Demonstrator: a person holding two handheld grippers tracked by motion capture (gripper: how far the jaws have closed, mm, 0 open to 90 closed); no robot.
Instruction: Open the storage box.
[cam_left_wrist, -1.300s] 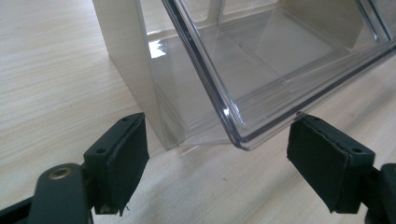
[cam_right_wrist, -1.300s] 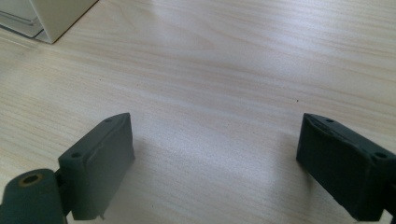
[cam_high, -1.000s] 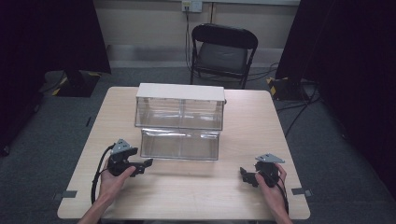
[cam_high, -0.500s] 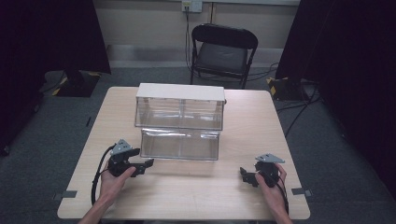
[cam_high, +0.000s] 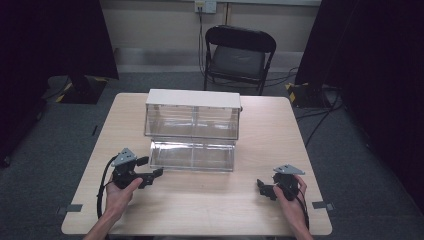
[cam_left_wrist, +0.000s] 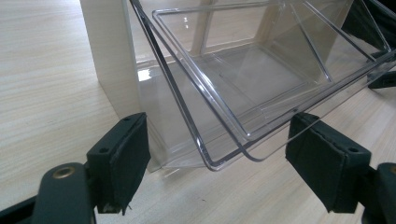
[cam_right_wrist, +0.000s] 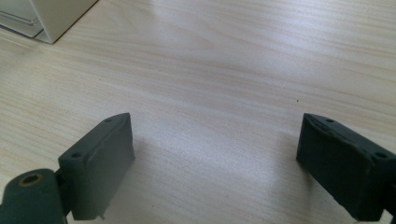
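While the left gripper (cam_high: 156, 173) is sitting wide open at the near left corner of the clear drawer (cam_high: 192, 156), it is holding nothing. That drawer is sticking out low from the clear box (cam_high: 192, 114) in the middle of the tabletop (cam_high: 270, 130). Far to the right, the right gripper (cam_high: 262, 187) is gaping wide over bare wood, holding nothing.

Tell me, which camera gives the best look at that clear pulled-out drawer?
The left gripper view: the clear drawer sits close, its rim and bottom plain between open jaws. The high view shows the drawer small, sticking out of the cabinet. The right gripper view catches just a cabinet corner.
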